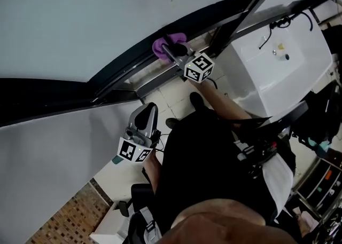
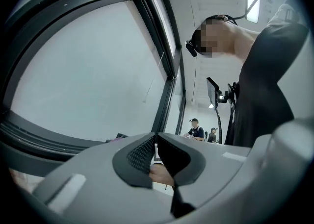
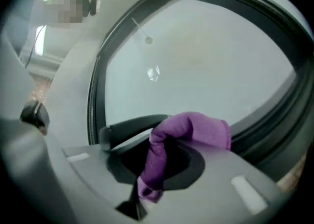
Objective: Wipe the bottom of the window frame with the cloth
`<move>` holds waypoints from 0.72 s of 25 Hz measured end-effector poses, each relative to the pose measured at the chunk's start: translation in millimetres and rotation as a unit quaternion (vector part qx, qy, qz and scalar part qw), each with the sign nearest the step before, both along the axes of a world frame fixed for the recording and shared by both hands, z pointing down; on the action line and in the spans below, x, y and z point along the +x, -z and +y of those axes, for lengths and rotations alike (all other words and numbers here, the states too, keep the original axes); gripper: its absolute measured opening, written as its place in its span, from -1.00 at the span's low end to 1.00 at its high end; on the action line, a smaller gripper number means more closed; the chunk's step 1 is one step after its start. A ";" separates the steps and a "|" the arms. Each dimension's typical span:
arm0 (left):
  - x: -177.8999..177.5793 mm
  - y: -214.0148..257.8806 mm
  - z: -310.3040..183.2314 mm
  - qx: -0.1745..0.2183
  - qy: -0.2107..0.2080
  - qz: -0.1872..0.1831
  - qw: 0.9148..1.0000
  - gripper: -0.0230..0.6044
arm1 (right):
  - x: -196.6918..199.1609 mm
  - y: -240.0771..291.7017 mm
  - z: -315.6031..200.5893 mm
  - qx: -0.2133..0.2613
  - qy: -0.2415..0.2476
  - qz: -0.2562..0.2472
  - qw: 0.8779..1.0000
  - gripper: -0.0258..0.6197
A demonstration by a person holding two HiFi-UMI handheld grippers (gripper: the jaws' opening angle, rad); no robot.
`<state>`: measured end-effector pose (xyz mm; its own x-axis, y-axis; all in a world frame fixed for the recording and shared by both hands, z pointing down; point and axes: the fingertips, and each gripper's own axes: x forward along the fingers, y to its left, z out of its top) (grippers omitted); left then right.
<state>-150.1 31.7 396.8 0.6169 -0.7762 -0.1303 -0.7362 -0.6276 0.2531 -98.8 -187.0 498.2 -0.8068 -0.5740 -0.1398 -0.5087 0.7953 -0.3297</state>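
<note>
My right gripper (image 1: 172,50) is shut on a purple cloth (image 1: 166,44) and holds it against the dark bottom rail of the window frame (image 1: 120,65). In the right gripper view the cloth (image 3: 184,135) bulges out between the jaws, right in front of the glass and the dark frame (image 3: 274,120). My left gripper (image 1: 145,116) hangs lower, away from the window, with its jaws closed on nothing. In the left gripper view the left gripper (image 2: 156,142) points up at the window, its dark pads (image 2: 142,153) touching.
A white sink unit (image 1: 278,61) stands to the right of the window. A white sill ledge (image 1: 160,85) runs below the frame. Brown tiled floor (image 1: 64,216) shows at the lower left. The person's dark clothing (image 1: 214,173) fills the lower middle.
</note>
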 end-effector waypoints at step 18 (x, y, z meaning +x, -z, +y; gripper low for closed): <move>0.0 -4.1 -25.3 -0.004 -0.012 0.000 1.000 -0.92 | 63.0 78.6 76.4 0.098 0.080 0.046 0.991 -0.73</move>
